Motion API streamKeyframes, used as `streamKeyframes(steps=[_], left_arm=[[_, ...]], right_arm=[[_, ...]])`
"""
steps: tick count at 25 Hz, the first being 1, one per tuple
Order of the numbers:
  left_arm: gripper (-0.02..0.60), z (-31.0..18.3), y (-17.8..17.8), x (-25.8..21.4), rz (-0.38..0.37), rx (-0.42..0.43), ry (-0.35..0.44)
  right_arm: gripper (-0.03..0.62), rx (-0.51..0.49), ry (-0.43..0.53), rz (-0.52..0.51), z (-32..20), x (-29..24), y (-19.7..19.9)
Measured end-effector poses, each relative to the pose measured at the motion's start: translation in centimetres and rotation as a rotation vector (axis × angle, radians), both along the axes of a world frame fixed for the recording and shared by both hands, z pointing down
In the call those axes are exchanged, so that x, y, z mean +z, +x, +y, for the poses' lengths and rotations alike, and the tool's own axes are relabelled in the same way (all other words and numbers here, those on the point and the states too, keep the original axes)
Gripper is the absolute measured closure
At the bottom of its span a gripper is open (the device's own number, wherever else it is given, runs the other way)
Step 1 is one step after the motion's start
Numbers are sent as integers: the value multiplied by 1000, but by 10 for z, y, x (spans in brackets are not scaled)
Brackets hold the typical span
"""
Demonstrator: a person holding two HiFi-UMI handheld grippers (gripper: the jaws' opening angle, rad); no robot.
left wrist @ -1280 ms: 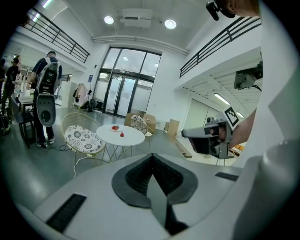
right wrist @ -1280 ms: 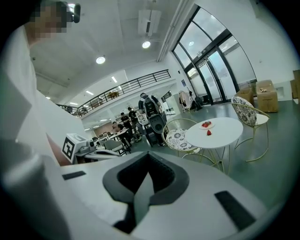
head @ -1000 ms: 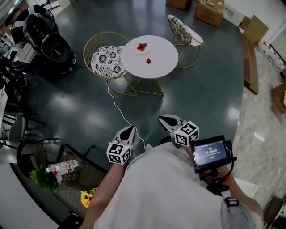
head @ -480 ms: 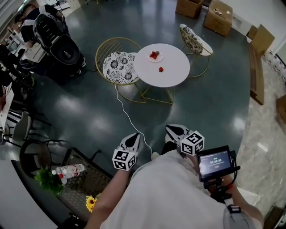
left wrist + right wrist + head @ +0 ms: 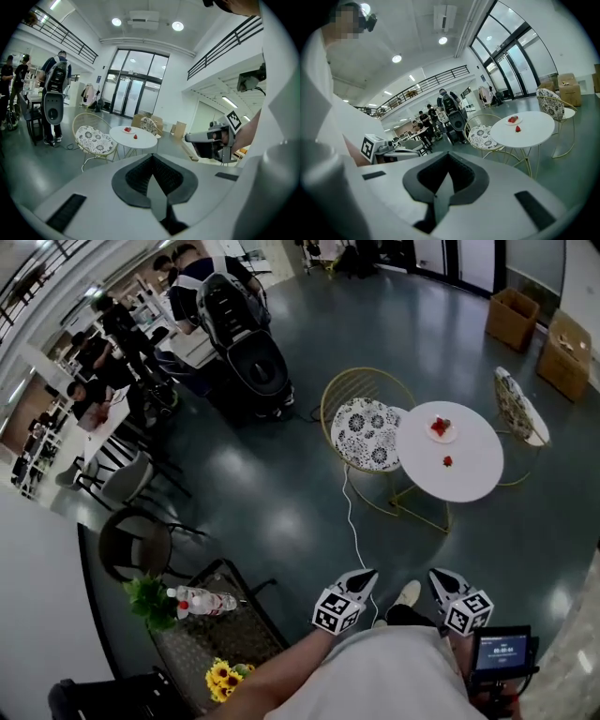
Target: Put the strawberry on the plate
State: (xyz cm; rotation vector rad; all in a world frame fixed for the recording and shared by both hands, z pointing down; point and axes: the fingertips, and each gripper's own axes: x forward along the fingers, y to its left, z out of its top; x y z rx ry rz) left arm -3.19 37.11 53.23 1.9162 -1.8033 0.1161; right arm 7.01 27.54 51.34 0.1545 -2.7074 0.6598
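Observation:
A round white table stands some way off on the dark floor. A small white plate with red fruit on it sits near the table's far side. A loose strawberry lies on the tabletop just beside the plate. The left gripper view also takes in the plate and the strawberry; so does the right gripper view, with the plate and the strawberry. My left gripper and right gripper are held close to my body, far from the table, both shut and empty.
A gold wire chair with a patterned cushion stands left of the table and another chair right of it. A white cable runs across the floor. There is a stroller, several people at far left, cardboard boxes, and a dark side table with a bottle and flowers.
The head view has swung: the table now sits at the right and farther off, and the grippers show lower in the frame. Both stay shut and empty.

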Motion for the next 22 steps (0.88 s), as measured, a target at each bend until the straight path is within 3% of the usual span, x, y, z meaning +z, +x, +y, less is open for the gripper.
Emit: streamKeyframes(steps=[8,17,22], left_arm=[[575,-47,-49,14,-29,-41,-18],[575,-109,-70,10,-33,-14,-36],[575,-174,-78,14,-32,2,-53]], right_arm=[[589,-44,-26,-31,-47,23,-50],[589,-24,-40,-38,-106,23,-73],[589,-20,-60,-36,-165,26,-77]])
